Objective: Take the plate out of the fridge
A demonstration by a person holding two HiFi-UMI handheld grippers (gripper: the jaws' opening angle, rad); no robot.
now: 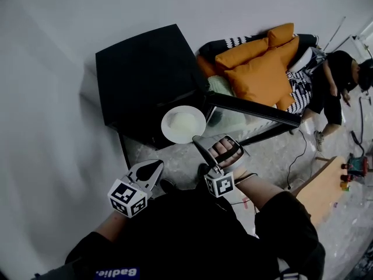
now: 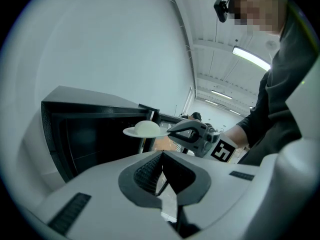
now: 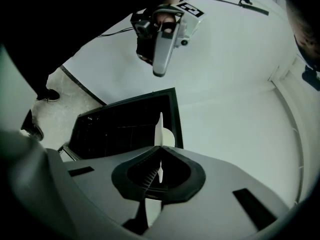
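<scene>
Right gripper view shows me my right claw (image 3: 160, 149) clamped tight on the rim of the white plate (image 3: 161, 130), which stands edge-on between the jaws. The plate is outside the black fridge (image 3: 125, 126), just in front of its open compartment. My left claw (image 2: 162, 153) is closed with nothing in it. It hangs in front of the fridge too, beside the plate. The fridge door (image 1: 250, 107) stands swung wide open.
</scene>
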